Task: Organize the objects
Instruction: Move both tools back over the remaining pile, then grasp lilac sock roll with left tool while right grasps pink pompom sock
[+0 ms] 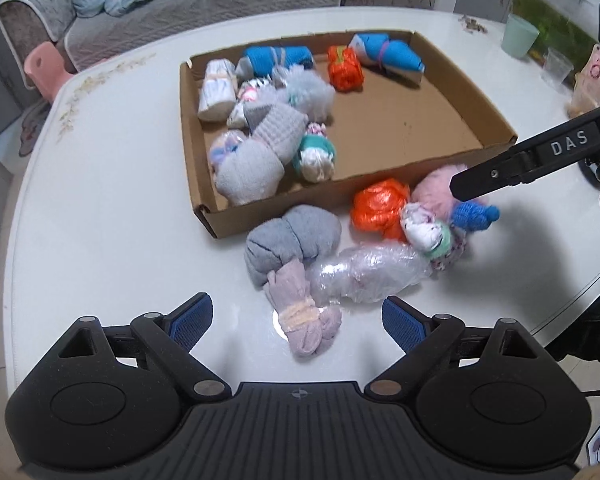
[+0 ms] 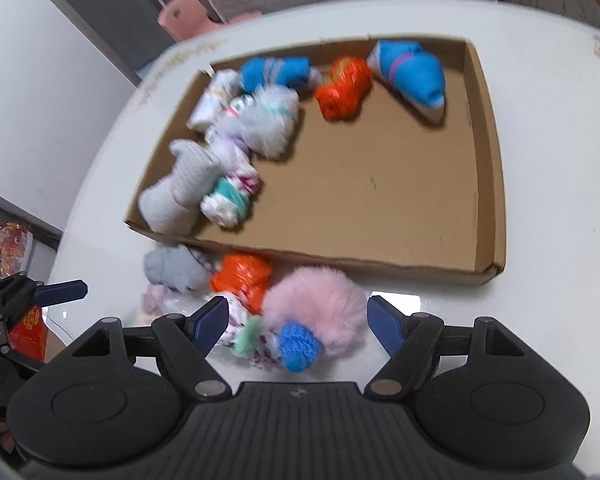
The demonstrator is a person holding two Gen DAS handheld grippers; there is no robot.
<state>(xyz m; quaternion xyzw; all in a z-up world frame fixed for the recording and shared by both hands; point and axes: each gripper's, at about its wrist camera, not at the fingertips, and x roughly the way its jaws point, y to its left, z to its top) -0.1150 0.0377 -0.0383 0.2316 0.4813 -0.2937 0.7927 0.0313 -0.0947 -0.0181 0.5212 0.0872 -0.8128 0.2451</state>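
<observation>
My right gripper is spread wide and holds nothing. It hangs low over the pile on the worktop, and in its own view the pads stand either side of 2 bundles without touching them: a fluffy pink bundle between them, and a small blue roll just in front of it at 6 o'clock. My left gripper is open just as wide, also empty, and sits above a pale lilac bundle tied with a peach band.

Step in hand, as I judge it: picking loose bundles off the worktop and moving them into the cardboard tray. The right gripper looks set for the pink one. The next move calls for lowering, centring the pads on the pink fluff and closing without catching the blue roll or the white floral bundle at 9 o'clock. Risk: soft fluff may compress and slip.

Loose pile, left wrist view, just beside the tray's near wall: grey bundle, clear plastic-wrapped bundle, orange bundle, then the white, pink and blue ones under my right gripper.

Tray contents:
- Far wall, 12 o'clock: 2 blue rolls with an orange bundle between them.
- Left side, 9 o'clock: a crowded cluster of white, grey and pale bundles; exact count uncertain.
- Right half: bare cardboard, room for the rest.
</observation>
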